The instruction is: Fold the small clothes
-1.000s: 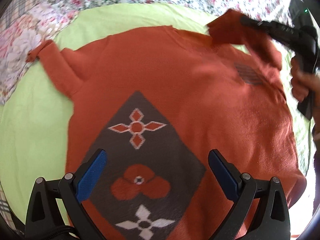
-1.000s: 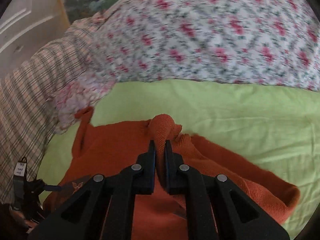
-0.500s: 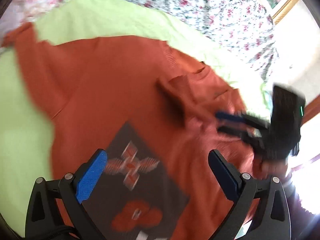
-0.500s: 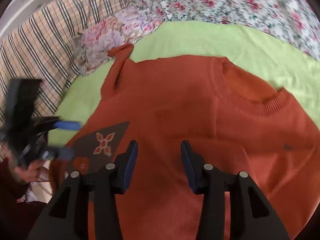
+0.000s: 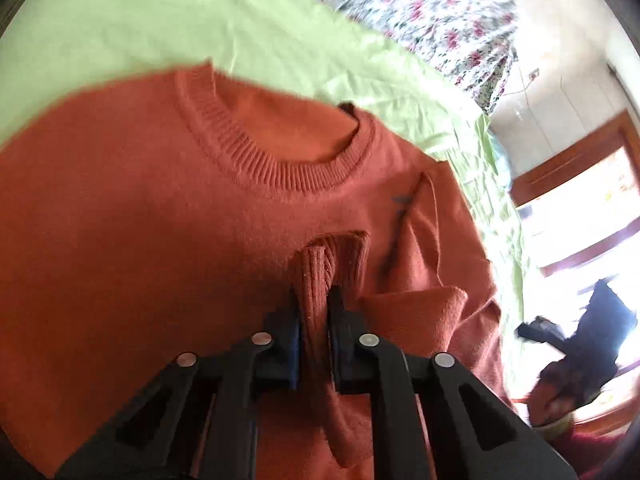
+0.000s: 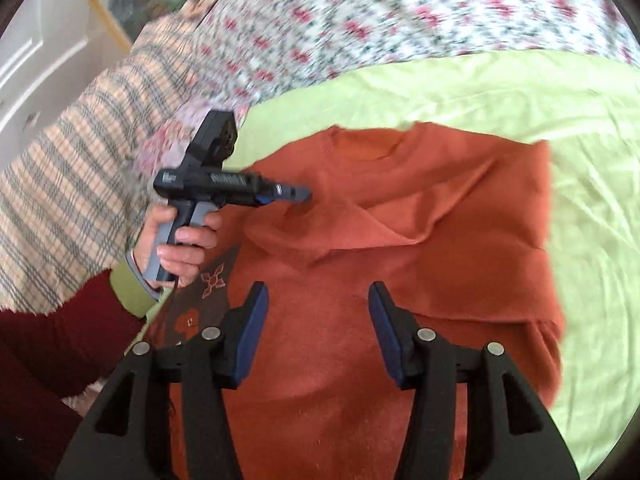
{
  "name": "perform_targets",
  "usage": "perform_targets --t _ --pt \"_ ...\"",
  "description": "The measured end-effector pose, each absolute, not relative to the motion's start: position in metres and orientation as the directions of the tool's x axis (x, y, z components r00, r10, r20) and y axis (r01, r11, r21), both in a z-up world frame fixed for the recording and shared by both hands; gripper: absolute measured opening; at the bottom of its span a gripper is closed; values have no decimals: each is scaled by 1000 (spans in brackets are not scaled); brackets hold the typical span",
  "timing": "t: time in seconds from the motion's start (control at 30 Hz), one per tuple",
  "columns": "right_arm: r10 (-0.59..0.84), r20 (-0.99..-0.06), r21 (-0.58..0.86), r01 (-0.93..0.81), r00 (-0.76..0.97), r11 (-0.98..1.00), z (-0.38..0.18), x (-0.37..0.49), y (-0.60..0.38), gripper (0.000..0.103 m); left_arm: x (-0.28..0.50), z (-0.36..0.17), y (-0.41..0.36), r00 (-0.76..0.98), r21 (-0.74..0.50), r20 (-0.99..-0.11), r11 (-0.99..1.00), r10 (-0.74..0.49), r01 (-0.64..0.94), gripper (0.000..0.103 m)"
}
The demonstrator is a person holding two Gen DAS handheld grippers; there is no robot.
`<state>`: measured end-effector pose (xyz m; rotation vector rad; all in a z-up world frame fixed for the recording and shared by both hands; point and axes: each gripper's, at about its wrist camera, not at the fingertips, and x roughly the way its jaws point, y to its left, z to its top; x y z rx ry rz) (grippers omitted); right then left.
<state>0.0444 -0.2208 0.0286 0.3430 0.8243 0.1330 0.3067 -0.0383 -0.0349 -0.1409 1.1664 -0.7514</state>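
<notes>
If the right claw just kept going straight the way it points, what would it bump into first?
Most likely the orange sweater on the bed. The open right claw angles down at its bare front, with nothing else between; depth is hard to judge.

The orange sweater (image 5: 140, 208) is showing soft, fuzzy matt knit with a ribbed collar; the green sheet (image 6: 500, 92) is looking like smooth creased cloth; the left claw (image 5: 314, 320) is showing matt black plastic.

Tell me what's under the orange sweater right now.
The orange sweater lies on a light green sheet, which shows around its edges. A floral cover lies beyond that. Whatever sits directly beneath the sweater's body is hidden.
</notes>
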Motion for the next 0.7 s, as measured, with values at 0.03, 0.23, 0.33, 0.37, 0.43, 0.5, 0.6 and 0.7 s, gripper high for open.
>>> perform_targets --t 0.03,0.23,0.33,0.37,0.43,0.5,0.6,0.7 --pt "239 -690 351 27 683 936 31 43 -224 53 300 -30 -36 232 -435 -780 769 -582 468 9" --pt "193 -659 357 76 727 931 40 40 -241 53 255 -2 53 498 -424 -687 848 -529 317 8" --pt "170 -650 357 100 741 929 42 37 -247 53 242 -17 92 491 -511 -654 815 -575 274 8" --pt "166 -650 360 108 742 927 42 36 -249 53 240 -24 98 462 -539 -654 797 -599 272 10" --pt "161 -651 367 122 741 922 41 36 -251 53 244 -33 98 410 -559 -666 781 -623 280 20" --pt "153 -662 363 135 734 922 40 37 -251 53 257 -39 87 385 -544 -690 790 -612 282 37" --pt "147 -670 354 139 728 925 41 38 -248 53 279 -49 70 355 -511 -726 808 -589 295 53" --pt "124 -667 330 142 734 933 48 32 -248 53 296 -57 53 333 -474 -758 825 -560 307 43"
